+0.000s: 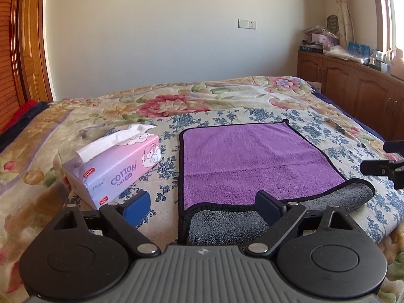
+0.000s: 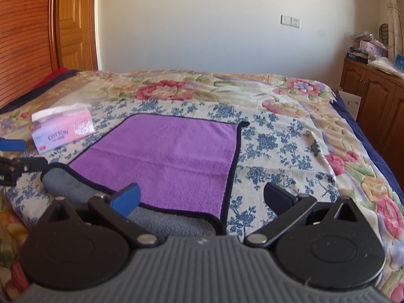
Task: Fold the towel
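A purple towel (image 1: pixel 247 161) with a black hem and a grey underside lies on the flowered bed; it also shows in the right wrist view (image 2: pixel 176 156). Its near edge is turned over, so a grey strip (image 1: pixel 227 224) shows along the front, also seen in the right wrist view (image 2: pixel 174 223). My left gripper (image 1: pixel 202 205) is open, above the towel's near left corner, and holds nothing. My right gripper (image 2: pixel 202 199) is open, above the towel's near right corner, and holds nothing. Each gripper shows at the edge of the other's view.
A pink and lilac tissue box (image 1: pixel 113 166) stands on the bed left of the towel, also in the right wrist view (image 2: pixel 61 131). A wooden cabinet (image 1: pixel 353 85) with clutter runs along the right wall. A wooden door (image 2: pixel 73 22) is at the far left.
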The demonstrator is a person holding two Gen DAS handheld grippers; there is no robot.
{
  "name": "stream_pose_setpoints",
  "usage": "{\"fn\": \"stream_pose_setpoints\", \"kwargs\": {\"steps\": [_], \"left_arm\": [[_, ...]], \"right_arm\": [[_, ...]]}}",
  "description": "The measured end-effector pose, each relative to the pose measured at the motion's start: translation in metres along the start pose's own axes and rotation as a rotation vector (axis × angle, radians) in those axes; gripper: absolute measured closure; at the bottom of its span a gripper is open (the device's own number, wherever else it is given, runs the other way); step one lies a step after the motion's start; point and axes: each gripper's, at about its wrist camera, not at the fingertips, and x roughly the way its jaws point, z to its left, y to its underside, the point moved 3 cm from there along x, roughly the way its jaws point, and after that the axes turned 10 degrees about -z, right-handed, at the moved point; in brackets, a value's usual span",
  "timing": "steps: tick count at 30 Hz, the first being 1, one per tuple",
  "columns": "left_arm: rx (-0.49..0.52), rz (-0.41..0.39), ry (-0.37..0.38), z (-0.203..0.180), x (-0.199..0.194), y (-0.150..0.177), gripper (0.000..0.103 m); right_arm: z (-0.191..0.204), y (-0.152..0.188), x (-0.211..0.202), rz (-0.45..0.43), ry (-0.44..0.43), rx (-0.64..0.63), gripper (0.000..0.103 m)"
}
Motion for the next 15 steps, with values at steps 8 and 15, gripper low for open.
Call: {"fn": "stream_pose_setpoints", "kwargs": {"steps": [8, 15], "left_arm": [[-0.006, 0.051, 0.018, 0.004, 0.018, 0.005, 0.02], [-0.029, 0.087, 0.037, 0.007, 0.024, 0.008, 0.037]], "right_arm": [[-0.002, 0.009, 0.012, 0.075, -0.028, 0.017, 0.0], [-0.004, 0.016, 0.02, 0.132, -0.036, 0.033, 0.0]]}}
